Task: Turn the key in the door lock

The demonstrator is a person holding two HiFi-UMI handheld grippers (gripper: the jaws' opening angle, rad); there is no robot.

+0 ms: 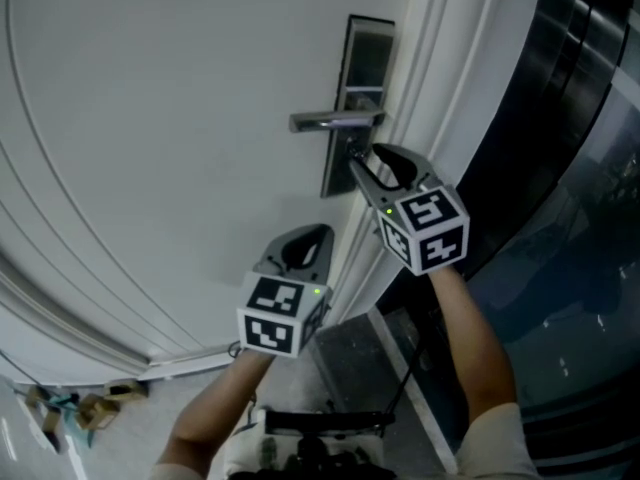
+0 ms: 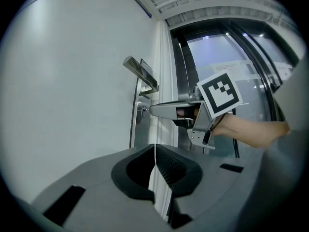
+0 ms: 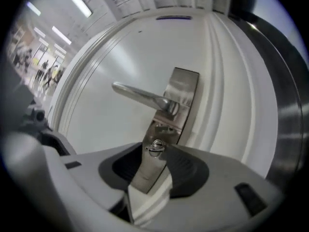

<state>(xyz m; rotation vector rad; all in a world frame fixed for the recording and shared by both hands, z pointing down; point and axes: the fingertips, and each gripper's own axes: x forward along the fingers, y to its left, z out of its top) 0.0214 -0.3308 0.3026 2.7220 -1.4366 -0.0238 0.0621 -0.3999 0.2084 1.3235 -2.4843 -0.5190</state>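
A small silver key (image 3: 156,147) sits in the keyhole of the steel lock plate (image 3: 181,93), below the lever handle (image 3: 140,96) of a white door (image 1: 150,118). My right gripper (image 3: 154,151) points level at the lock. Its jaws stand apart on either side of the key head, and the pads do not press it. In the head view the right gripper (image 1: 362,160) covers the keyhole under the handle (image 1: 335,121). My left gripper (image 1: 305,243) hangs lower and to the left, shut and empty, away from the door. The left gripper view shows the right gripper (image 2: 159,111) at the lock plate (image 2: 140,105).
The white door frame (image 1: 425,88) runs beside the lock, with a dark glass panel (image 1: 570,168) to its right. Bits of brown debris (image 1: 85,405) lie on the floor at the door's foot. A black bar (image 1: 320,423) shows near the person's body.
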